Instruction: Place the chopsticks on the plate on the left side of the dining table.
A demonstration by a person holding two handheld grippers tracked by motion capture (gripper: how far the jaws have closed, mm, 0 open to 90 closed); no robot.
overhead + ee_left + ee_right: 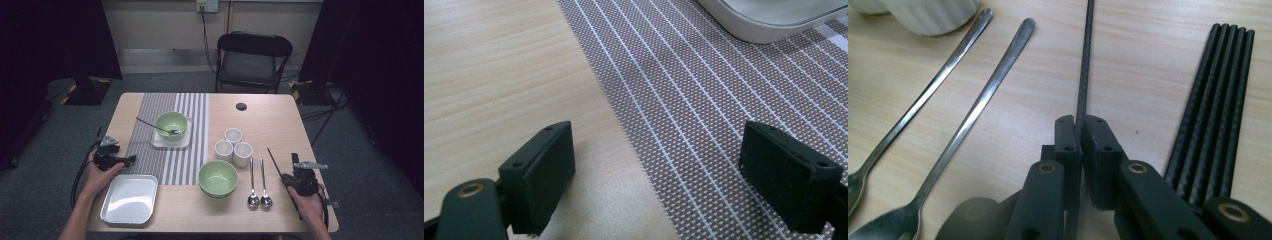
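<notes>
My right gripper (287, 177) (1082, 122) is at the table's right front, shut on one thin black chopstick (1087, 60) that sticks out past the jaws, low over the wood (274, 159). Several more black chopsticks (1215, 100) lie side by side just right of it. Two steel spoons (259, 187) (993, 85) lie to its left. My left gripper (131, 159) (659, 150) rests at the left edge of the striped placemat (170, 160) (704, 100). Its jaws stand wide apart with nothing between them.
A white tray (129, 200) sits at the front left, and a white rim (769, 25) shows ahead of the left jaws. There is a green bowl (218, 177), three white cups (233, 146), and a second green bowl with a spoon (171, 124) on a square plate. A chair (252, 60) stands behind the table.
</notes>
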